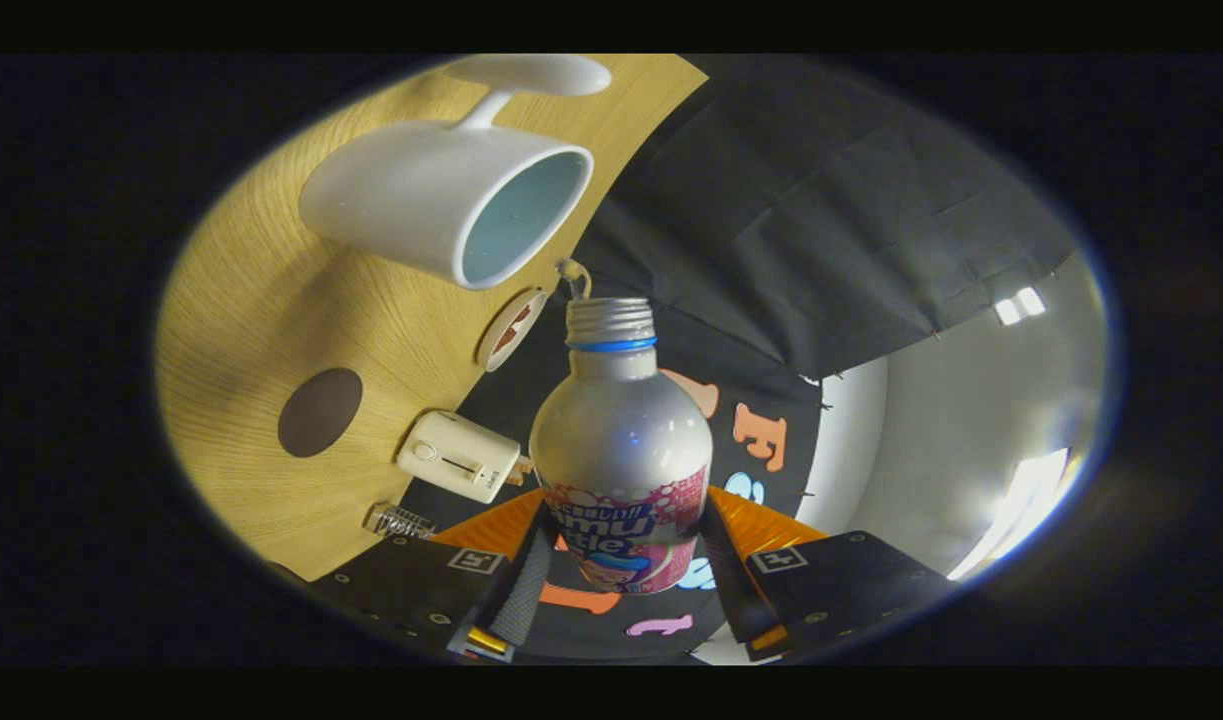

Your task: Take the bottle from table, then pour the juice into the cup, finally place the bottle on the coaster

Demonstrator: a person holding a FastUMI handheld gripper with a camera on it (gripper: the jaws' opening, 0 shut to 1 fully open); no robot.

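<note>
Silver bottle (621,440) clamped between the claw (621,560) fingers, uncapped.

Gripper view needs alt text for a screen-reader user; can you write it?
The claw is shut on a silver bottle, tilted with its open neck toward a white cup on a wooden table. A round brown coaster and a small white device lie on the table too.

1 bottle (621,455), 1 cup (441,195), 2 coasters (319,411) (511,328), 1 white switch box (458,455), 2 fingers (524,585).
</note>
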